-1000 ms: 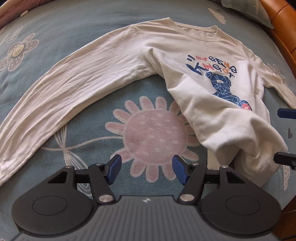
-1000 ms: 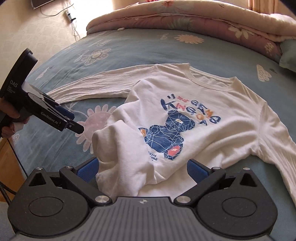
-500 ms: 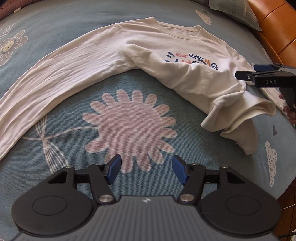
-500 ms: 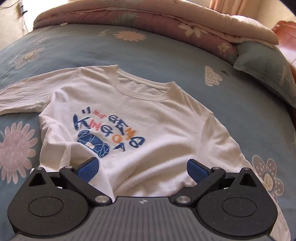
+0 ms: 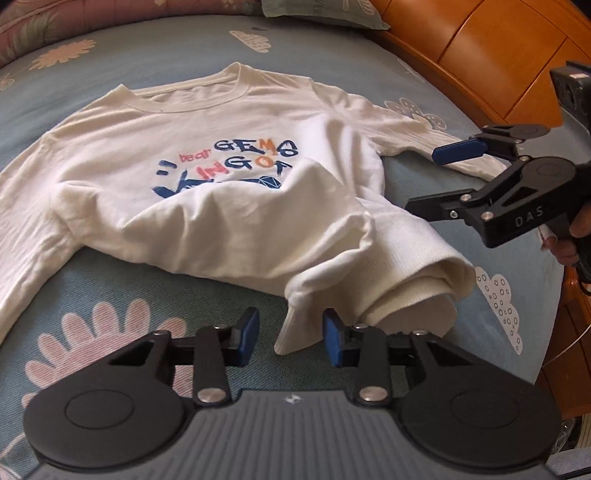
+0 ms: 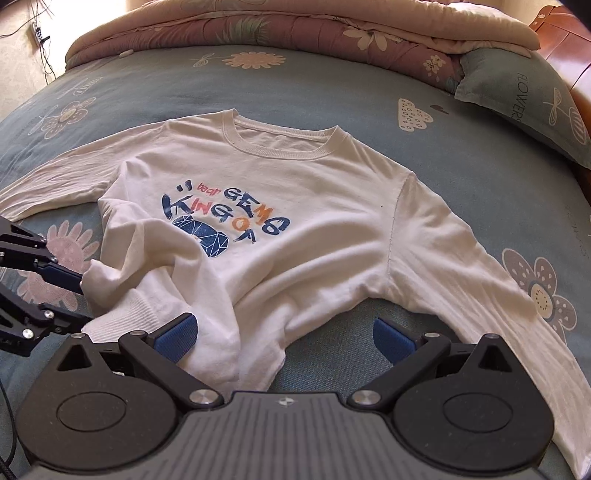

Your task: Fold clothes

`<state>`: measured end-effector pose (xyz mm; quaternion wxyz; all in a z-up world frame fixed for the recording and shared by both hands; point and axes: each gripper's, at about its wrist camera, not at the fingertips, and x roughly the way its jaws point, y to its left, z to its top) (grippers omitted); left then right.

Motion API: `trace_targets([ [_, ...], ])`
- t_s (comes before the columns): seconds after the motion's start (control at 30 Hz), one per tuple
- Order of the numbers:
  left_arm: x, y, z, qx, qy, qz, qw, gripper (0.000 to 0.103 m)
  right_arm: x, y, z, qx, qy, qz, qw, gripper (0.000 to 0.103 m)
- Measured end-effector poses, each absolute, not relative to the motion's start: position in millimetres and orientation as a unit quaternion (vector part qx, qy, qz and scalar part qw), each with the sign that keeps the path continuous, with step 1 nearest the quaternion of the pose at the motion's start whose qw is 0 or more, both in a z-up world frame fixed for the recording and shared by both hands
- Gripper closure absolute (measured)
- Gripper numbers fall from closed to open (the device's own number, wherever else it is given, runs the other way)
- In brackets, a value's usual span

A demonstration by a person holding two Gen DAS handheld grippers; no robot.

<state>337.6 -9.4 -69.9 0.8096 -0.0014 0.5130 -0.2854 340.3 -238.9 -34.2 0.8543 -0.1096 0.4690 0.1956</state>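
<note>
We've got the white shirt mid-bed w/ its hem bunched near the bed's near edge; left gripper jaws, just closing, straddle a hem corner w/o pinching, right gripper wide open, empty, so we risk grabbing several layers & folding crooked.

Both cams ride on the grippers, angled down at the bed from close up. Left one looks across the shirt toward the wooden headboard; right one faces the quilt. Both catch the shirt's printed chest and bunched hem.
</note>
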Motion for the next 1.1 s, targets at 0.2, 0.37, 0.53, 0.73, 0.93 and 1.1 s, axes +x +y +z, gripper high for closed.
trace_targets([
  [0.2,346,0,-88,-0.075,0.537,-0.283,0.791,0.098,331,-259,-41,-0.088,0.490,0.176,0.849,0.000],
  [0.37,330,27,-66,-0.140,0.557,-0.257,0.777,0.100,320,-273,-44,-0.069,0.506,0.173,0.842,0.000],
  [0.53,302,72,-36,-0.152,0.574,-0.196,0.780,0.100,311,-286,-50,-0.006,0.534,0.188,0.824,0.000],
  [0.73,272,125,-59,-0.131,0.638,-0.097,0.753,0.100,306,-298,-70,0.154,0.581,0.224,0.767,0.000],
  [0.93,274,132,-87,-0.135,0.650,-0.088,0.743,0.099,300,-288,-96,0.252,0.612,0.279,0.696,0.000],
  [1.1,274,131,-85,-0.131,0.648,-0.095,0.744,0.098,313,-277,-114,0.297,0.598,0.292,0.685,0.000],
])
